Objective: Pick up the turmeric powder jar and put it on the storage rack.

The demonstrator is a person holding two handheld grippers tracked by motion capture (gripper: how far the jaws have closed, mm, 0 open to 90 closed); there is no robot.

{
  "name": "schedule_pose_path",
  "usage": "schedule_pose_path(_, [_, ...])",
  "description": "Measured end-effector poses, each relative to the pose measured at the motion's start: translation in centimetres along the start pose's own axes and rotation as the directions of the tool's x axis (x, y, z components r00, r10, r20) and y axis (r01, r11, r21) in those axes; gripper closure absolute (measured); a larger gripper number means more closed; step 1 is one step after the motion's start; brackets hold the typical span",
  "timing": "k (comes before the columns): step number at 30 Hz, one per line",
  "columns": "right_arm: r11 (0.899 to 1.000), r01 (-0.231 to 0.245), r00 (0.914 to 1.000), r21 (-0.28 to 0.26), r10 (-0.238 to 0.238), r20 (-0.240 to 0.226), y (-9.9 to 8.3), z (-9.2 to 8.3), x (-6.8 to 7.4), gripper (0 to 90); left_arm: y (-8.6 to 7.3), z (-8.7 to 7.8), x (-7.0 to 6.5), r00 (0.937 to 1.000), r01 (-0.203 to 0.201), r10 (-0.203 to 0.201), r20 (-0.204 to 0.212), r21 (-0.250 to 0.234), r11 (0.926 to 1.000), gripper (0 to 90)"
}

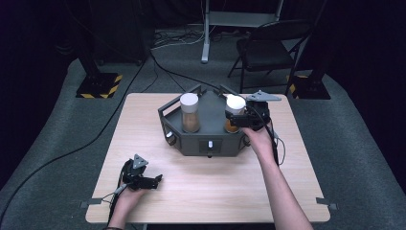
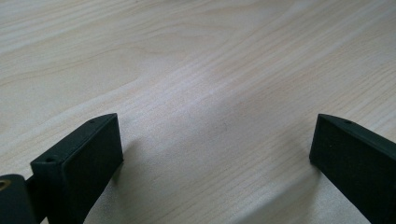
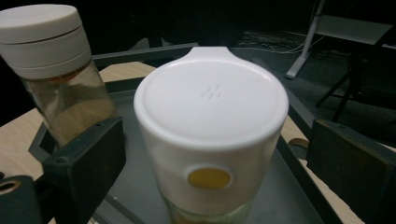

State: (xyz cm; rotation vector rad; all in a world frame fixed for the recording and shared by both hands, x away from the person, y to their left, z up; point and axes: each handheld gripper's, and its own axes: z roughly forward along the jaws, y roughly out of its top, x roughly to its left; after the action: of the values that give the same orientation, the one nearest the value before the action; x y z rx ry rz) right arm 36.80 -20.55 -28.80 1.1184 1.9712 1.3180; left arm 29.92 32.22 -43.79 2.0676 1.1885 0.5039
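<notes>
On the table [image 1: 143, 129], a dark tray [image 1: 210, 136] holds two upright jars. My right gripper [image 3: 212, 154] has its jaws apart around the white-capped jar [image 3: 212, 116], pads clear; its base is cut off. My left gripper [image 2: 215, 154] rests agape over bare wood.

Two jars [image 1: 189, 113] [image 1: 234, 113] side by side in tray [image 1: 207, 143] on table [image 1: 210, 187].

Two white-lidded jars [image 1: 190, 113] [image 1: 234, 112] stand on one dark tray [image 1: 210, 125], on one wooden table [image 1: 143, 124]; behind, seemingly one folding chair [image 1: 268, 48].
</notes>
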Motion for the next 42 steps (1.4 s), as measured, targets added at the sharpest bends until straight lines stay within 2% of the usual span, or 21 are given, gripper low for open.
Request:
schedule_pose_path(5, [1.0, 0.008, 0.9998, -0.027, -0.007, 0.017, -1.6, -0.6, 0.1, 1.3, 0.0, 0.0, 0.0, 1.0, 0.0, 0.0, 0.0, 0.0, 1.0, 2.2])
schedule_pose_path(8, [1.0, 0.013, 0.9995, -0.021, -0.012, 0.028, -2.4, -0.8, 0.0, 1.1, 0.0, 0.0, 0.0, 1.0, 0.0, 0.0, 0.0, 0.0, 1.0, 2.2])
schedule_pose_path(25, [1.0, 0.005, 0.9995, -0.008, -0.005, 0.032, -6.2, -2.3, -0.9, 0.9, 0.0, 0.0, 0.0, 1.0, 0.0, 0.0, 0.0, 0.0, 1.0, 2.2])
schedule_pose_path(42, [0.998, -0.057, 0.9976, 0.03, 0.056, 0.041, -11.6, -3.7, -2.9, 0.5, 0.0, 0.0, 0.0, 1.0, 0.0, 0.0, 0.0, 0.0, 1.0, 2.2])
